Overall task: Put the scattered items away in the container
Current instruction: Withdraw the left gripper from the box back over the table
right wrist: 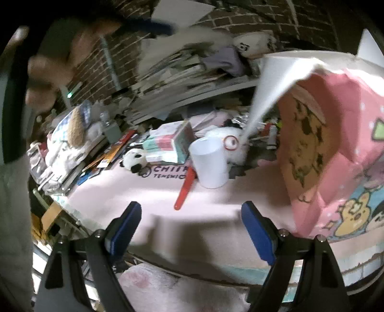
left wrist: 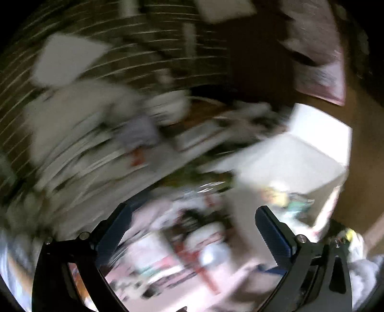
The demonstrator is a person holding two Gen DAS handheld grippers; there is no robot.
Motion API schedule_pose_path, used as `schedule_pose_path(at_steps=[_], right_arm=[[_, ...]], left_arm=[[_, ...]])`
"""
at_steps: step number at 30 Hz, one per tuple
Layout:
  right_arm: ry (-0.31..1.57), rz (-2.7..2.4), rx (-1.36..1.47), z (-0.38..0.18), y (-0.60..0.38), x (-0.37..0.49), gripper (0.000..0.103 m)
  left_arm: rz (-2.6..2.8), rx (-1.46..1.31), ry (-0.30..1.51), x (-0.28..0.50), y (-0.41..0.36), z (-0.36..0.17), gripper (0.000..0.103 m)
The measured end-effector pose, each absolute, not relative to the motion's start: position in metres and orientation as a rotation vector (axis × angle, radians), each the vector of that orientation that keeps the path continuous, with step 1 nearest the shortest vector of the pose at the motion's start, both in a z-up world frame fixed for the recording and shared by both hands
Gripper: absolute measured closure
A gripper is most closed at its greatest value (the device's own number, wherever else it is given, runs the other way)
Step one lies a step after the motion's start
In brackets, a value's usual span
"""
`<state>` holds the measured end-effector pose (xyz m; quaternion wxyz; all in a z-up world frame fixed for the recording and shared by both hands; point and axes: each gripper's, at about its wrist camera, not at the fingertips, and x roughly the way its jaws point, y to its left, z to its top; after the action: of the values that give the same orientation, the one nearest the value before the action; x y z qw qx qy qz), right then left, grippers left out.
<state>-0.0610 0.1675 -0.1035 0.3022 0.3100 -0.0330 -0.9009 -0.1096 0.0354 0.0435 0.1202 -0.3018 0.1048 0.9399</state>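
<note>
In the right wrist view a pink cartoon-print container (right wrist: 336, 153) with a white lining stands at the right, its mouth turned to the left. On the pink cloth (right wrist: 134, 189) sit a white cup (right wrist: 210, 163), a red handled tool (right wrist: 183, 192), a small panda plush (right wrist: 134, 159) and a boxed pack (right wrist: 168, 144). My right gripper (right wrist: 190, 220) is open over the cloth with nothing between its fingers. The left wrist view is badly blurred. My left gripper (left wrist: 192, 223) stands wide open and empty there, with a white-walled container (left wrist: 300, 153) to its right.
A blurred hand (right wrist: 52, 62) is at the upper left in front of a brick wall (right wrist: 252, 19). Stacked books and papers (right wrist: 182, 79) fill the back. Soft toys and packets (right wrist: 72, 134) crowd the left. A fluffy pink cloth (right wrist: 172, 288) lies below the table's front edge.
</note>
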Motion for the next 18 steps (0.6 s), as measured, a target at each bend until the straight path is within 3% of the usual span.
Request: schedule_pose_path(at_steps=[1,3,6,14,18], right_arm=[[-0.074,-2.392,0.817,-0.104,0.165,-0.06,0.02],[-0.062,-2.385,0.817,-0.106,0.161,-0.061,0.035],[-0.002,-2.362,0.841,-0.112,0.148,-0.063,0.049],[0.121,-2.365,0.835,-0.12,0.116,-0.069,0.066],[0.147,-2.379,0.841,-0.12,0.106,-0.077,0.079]], left_arm=[[2.792,-0.881,0.267,-0.104,0.02,0.037,0.0],[2.858,-0.86,0.135,-0.093,-0.012,0.021,0.0],[2.885,-0.861,-0.064,-0.075,-0.051,-0.004,0.0],[2.878,-0.775,-0.441,-0.025,-0.11,-0.048,0.0],[2.888,-0.778,-0.477,-0.016,-0.117,-0.055,0.0]])
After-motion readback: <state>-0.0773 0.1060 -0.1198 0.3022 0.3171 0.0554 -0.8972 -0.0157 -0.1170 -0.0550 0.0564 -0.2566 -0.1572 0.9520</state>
